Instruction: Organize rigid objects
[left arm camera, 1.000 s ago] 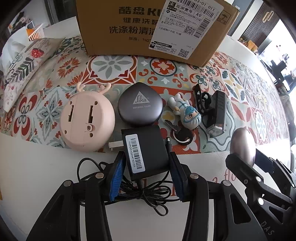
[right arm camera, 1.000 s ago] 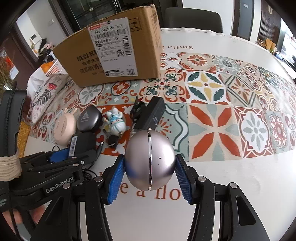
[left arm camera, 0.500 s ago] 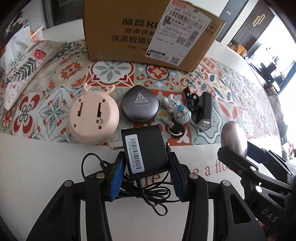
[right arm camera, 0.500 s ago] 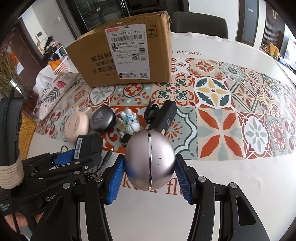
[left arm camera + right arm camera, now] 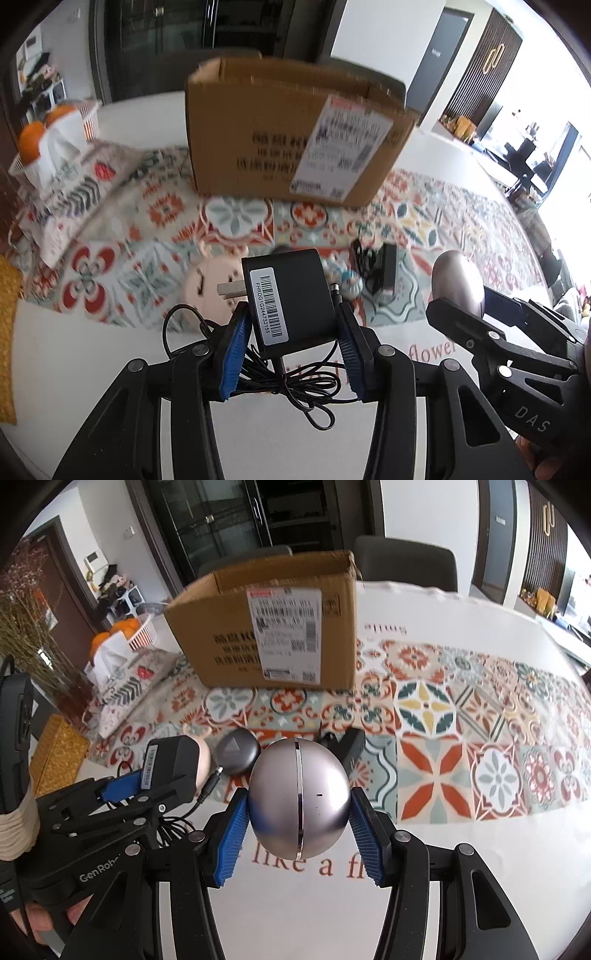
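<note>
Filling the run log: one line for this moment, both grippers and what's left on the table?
left gripper: shut on black power adapter | right gripper: shut on silver egg-shaped case | cardboard box: open | remaining: grey Sika case

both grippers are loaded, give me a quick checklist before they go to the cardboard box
1. Left gripper jaws shut on black power adapter: ok.
2. Right gripper jaws shut on silver egg-shaped case: ok.
3. Adapter cable hangs loose under the jaws, may snag: not ok.
4. Cardboard box top open: ok.
5. Room inside the box: cannot tell.
6. Both items off the table: ok.
</note>
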Demonstrator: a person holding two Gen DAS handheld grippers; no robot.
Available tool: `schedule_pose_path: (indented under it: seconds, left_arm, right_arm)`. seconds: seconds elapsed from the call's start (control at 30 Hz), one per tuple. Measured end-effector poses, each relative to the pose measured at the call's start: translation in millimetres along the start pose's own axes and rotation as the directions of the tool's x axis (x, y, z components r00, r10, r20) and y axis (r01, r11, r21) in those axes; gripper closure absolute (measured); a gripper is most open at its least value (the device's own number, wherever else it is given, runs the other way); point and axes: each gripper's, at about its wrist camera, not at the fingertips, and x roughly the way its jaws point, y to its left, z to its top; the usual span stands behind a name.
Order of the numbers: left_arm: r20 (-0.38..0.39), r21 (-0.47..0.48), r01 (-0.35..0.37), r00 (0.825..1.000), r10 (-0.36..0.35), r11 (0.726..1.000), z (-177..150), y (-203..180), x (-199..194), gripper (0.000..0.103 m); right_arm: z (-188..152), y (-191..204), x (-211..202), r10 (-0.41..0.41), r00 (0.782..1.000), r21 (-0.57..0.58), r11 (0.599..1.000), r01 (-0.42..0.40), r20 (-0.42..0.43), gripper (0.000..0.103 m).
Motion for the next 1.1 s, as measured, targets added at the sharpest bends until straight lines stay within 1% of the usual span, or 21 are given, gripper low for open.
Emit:
schedule_pose_path:
  seconds: [0.2,0.4,0.63,0.9,1.1]
  left_arm:
    - [0.069,0.015,-0.004,0.998,0.003,1.000,14.2,2.6,-21.7,0.057]
    - [0.133,0.022,-0.001,0.991,-0.002,1.000,28.0,3.2,-42.3,0.057]
    - [0.209,0.037,-0.004,0.978,-0.004,0.999,48.6,5.4,-62.0,0.057]
    - [0.269,0.063,-0.010,0.963,-0.007,0.998,75.3,7.3,-75.1,0.057]
    - [0.307,0.092,-0.024,0.952,-0.005,0.995,98.1,6.3,-79.9,0.057]
  right_arm:
    - [14.4,10.6,-19.3,-0.003,0.998,-0.020,1.000,0.004,0.062,0.049]
    - [30.1,18.8,-37.1,-0.001,0.992,-0.036,0.999,0.005,0.125,0.049]
    - [48.9,26.4,-52.5,0.000,0.981,-0.055,0.998,0.010,0.193,0.049]
    - [75.1,35.4,-62.4,0.006,0.964,-0.073,0.997,0.014,0.265,0.049]
    - [94.8,36.9,-62.7,0.009,0.956,-0.079,0.997,0.015,0.295,0.049]
